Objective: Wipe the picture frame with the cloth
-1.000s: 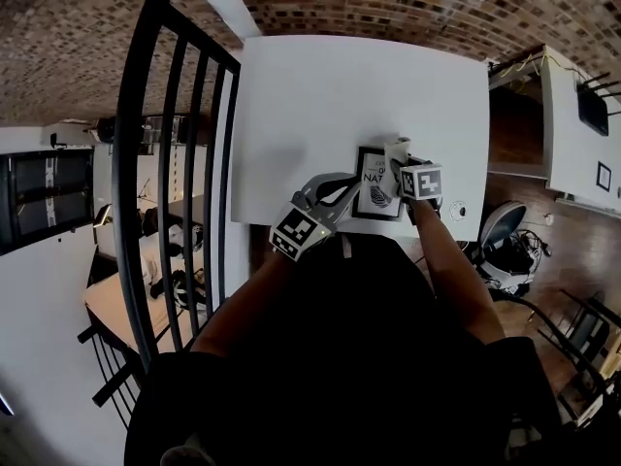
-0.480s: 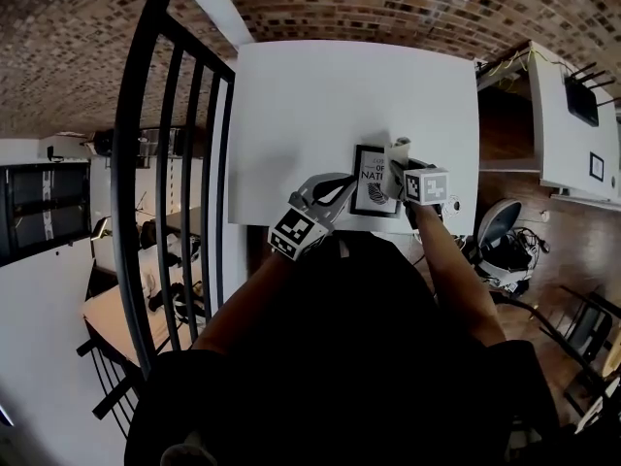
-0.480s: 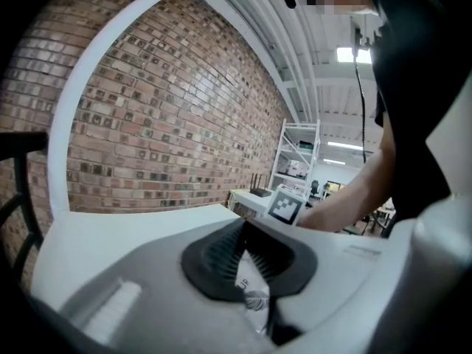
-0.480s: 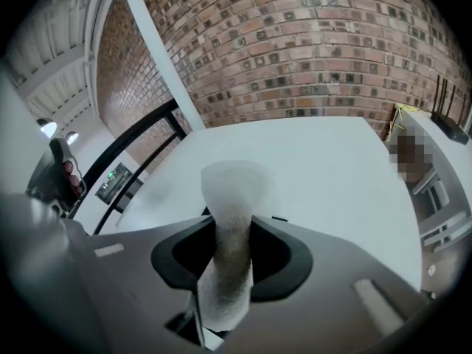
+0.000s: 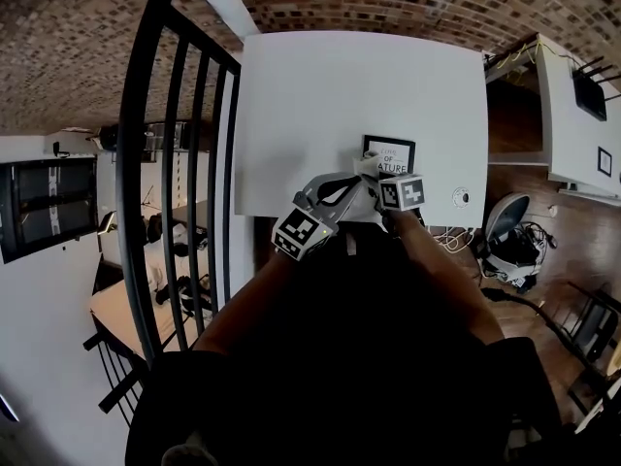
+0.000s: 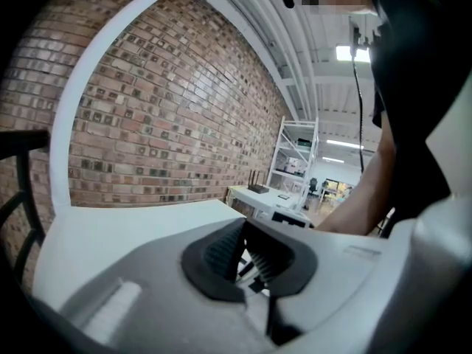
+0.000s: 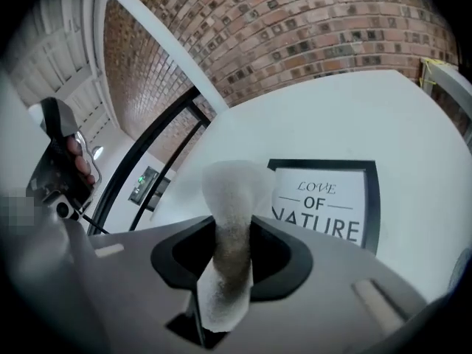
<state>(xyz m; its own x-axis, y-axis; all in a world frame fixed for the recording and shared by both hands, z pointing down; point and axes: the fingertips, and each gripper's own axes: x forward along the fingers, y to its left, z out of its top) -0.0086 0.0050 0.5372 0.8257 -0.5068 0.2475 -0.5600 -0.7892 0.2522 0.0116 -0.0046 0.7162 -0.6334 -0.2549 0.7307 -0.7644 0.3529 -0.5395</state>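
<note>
Picture frame is lying flat on the white table, close to its near edge, with bare tabletop stretching wide beyond and to the left of the frame. Right gripper is clamping the cloth, whose free end is sitting by the frame's near-left corner. Left gripper, jaws together on nothing, is hovering just left of that corner.

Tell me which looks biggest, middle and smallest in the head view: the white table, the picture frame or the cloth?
1. White table: by far the largest.
2. Picture frame: a small dark-edged rectangle on the table, only partly in sight.
3. Cloth: smallest, only a little white bit shows beside the frame.
</note>
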